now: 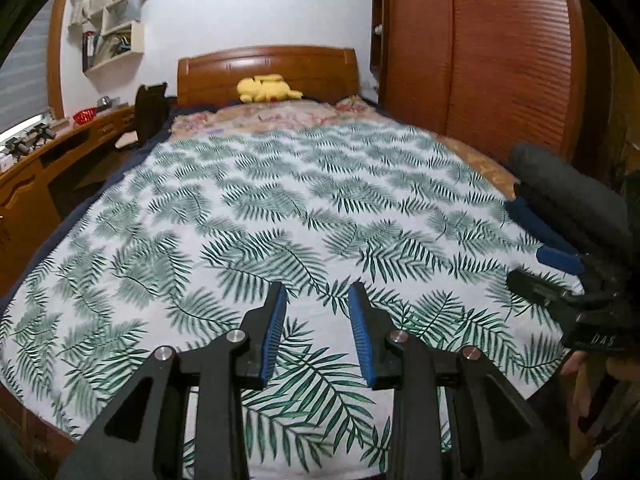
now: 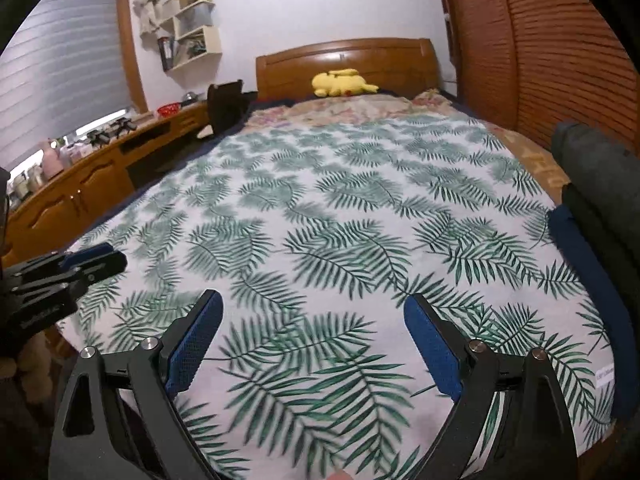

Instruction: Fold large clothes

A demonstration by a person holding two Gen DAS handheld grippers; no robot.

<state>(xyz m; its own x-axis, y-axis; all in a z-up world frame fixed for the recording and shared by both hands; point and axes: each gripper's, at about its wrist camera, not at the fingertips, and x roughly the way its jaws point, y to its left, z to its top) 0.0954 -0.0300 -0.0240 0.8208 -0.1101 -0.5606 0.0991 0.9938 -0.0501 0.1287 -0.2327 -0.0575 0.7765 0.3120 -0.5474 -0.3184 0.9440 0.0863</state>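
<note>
Leftmost, a long glossy orange-brown wooden desk [image 2: 84, 196] with arched drawer fronts runs under a window covered by a ribbed grey blind [image 2: 60, 60], and white box-shaped wall shelves [image 2: 192, 32] hang above its far end. Next comes the left gripper [image 1: 318, 292], its matte black arms ending in ribbed blue pads that stand a narrow gap apart with nothing between them, hovering over the near edge of the bed. Spread smooth and flat across the mattress is a large white sheet printed with feathery green palm fronds [image 1: 280, 200]; beyond it lies a crumpled pink floral quilt [image 1: 280, 116], and a soft yellow plush toy [image 1: 266, 89] rests against the curved, polished wooden headboard [image 1: 266, 66]. Further right, the right gripper [image 2: 312, 304] holds its textured blue pads wide apart, empty, above the same printed sheet. At the far right edge of the bed sits a stack of folded dark grey and navy clothes [image 2: 588, 184], beside a slatted reddish-brown wardrobe [image 2: 560, 40].
</note>
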